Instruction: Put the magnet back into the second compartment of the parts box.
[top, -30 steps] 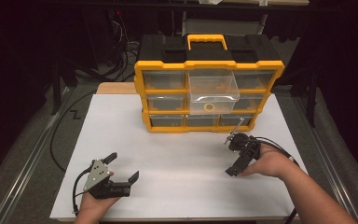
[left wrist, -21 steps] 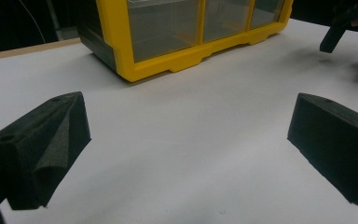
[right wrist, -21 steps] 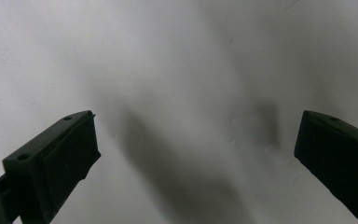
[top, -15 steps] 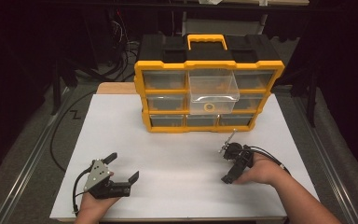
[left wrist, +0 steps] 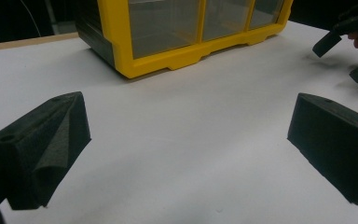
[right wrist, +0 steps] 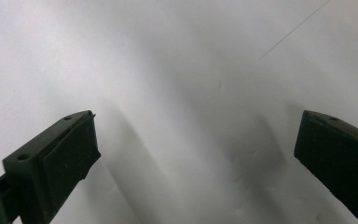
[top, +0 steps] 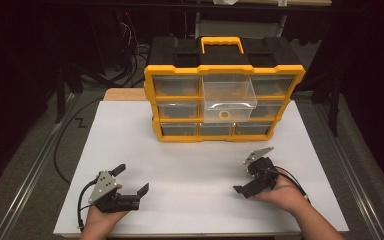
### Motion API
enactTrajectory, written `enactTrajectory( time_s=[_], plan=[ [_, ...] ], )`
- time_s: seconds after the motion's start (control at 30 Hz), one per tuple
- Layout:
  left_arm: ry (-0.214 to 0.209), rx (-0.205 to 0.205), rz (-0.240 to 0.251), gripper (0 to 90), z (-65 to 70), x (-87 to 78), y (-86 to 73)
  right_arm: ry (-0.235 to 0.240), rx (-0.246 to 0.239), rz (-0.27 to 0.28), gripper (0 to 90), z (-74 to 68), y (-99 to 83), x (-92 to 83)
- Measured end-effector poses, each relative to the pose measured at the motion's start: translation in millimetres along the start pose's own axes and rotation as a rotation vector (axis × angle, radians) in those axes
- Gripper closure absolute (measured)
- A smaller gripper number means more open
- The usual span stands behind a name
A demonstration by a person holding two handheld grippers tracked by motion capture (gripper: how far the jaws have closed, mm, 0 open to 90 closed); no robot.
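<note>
A: Where are my two tools right now?

B: I've got the left hand-held gripper low at the near left of the white bench, jaws wide apart, nothing between them. The right hand-held gripper sits at the near right, jaws spread too, pointing down at bare bench.

A: And the organizer?

B: The yellow and black drawer organizer stands upright at the far middle of the bench, well apart from both. I see its clear middle drawer pulled out, a small ring lying inside at the front
</note>
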State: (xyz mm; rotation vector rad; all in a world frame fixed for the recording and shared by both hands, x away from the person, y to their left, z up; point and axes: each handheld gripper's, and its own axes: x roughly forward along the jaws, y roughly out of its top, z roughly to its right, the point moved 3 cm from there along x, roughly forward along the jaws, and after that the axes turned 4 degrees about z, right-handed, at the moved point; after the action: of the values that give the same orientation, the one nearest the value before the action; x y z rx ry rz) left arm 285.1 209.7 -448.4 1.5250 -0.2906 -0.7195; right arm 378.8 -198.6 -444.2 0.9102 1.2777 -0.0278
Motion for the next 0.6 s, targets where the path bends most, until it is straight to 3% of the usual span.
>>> enactTrajectory(
  time_s=[0.07,0.33,0.37,0.4,0.43,0.47,0.5,0.53,0.57,0.6],
  plan=[
    [-0.001,0.005,-0.004,0.2,0.0,0.1,-0.1,-0.013,0.003,0.05,0.1,-0.7,-2.6,-0.5],
    [0.0,0.002,-0.004,0.2,-1.1,0.3,-0.4,-0.024,0.102,0.272,0.1,-2.6,-9.1,-5.3],
    [0.001,0.0,-0.003,0.2,-1.3,0.2,-0.4,-0.031,0.119,0.331,0.1,-3.4,-9.1,-8.0],
    [0.0,-0.001,-0.003,0.2,-1.4,0.2,-0.4,-0.031,0.119,0.331,0.1,-3.4,-9.1,-8.0],
    [0.0,0.001,-0.003,0.2,-1.5,0.3,-0.5,-0.04,0.131,0.402,0.1,-4.8,-9.3,-11.9],
    [0.0,0.002,-0.005,0.2,-1.6,0.4,-0.5,-0.04,0.131,0.402,0.1,-4.8,-9.3,-11.9],
    [0.001,0.003,-0.006,0.2,-1.7,0.4,-0.7,-0.049,0.142,0.452,0.1,-5.5,-10.1,-15.9],
    [0.001,0.003,-0.007,0.2,-1.8,0.5,-0.8,-0.049,0.142,0.452,0.1,-5.5,-10.1,-15.9],
    [0.001,0.001,-0.006,0.2,-2.3,0.4,-0.8,-0.083,0.144,0.518,0.1,-6.3,-12.6,-22.2],
    [0.001,0.001,-0.006,0.2,-2.3,0.4,-0.8,-0.083,0.144,0.518,0.1,-6.3,-12.6,-22.2]
  ],
)
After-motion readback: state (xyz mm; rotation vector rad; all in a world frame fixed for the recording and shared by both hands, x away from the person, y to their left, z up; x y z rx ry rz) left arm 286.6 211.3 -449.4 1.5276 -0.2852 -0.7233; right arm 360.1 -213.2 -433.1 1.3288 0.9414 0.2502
